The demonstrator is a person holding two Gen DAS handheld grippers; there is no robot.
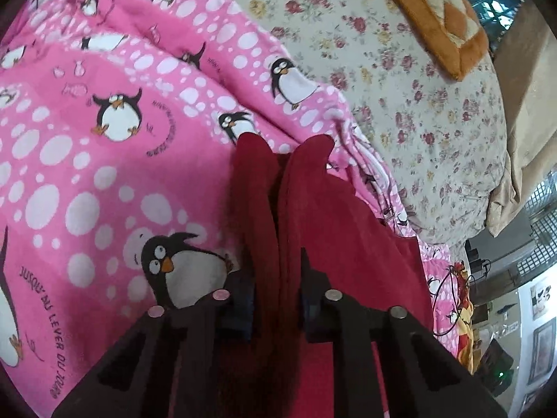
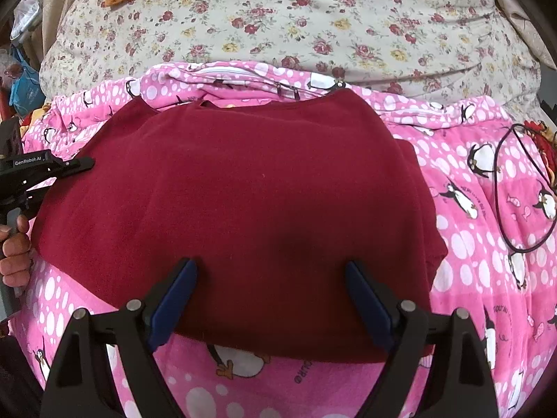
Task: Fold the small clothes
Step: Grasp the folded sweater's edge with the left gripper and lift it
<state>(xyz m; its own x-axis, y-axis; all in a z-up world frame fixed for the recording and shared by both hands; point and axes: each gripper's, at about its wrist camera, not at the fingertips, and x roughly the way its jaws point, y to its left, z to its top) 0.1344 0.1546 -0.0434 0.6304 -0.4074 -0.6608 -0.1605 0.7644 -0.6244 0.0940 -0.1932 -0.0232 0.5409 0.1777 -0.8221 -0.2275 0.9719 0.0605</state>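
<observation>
A dark red garment (image 2: 243,202) lies folded and flat on the pink penguin blanket (image 2: 487,278). In the right wrist view my right gripper (image 2: 271,268) is open, its blue-padded fingers (image 2: 174,299) spread over the garment's near edge. My left gripper (image 2: 83,164) shows at the garment's left edge, held by a hand. In the left wrist view my left gripper (image 1: 278,264) is shut on a bunched fold of the red garment (image 1: 303,191), which rises between the jaws.
A floral sheet (image 2: 313,28) covers the bed beyond the blanket. An orange quilted cushion (image 1: 438,10) lies at the far end. A black cord loop (image 2: 515,188) lies on the blanket at right. Room clutter (image 1: 504,313) stands off the bed's edge.
</observation>
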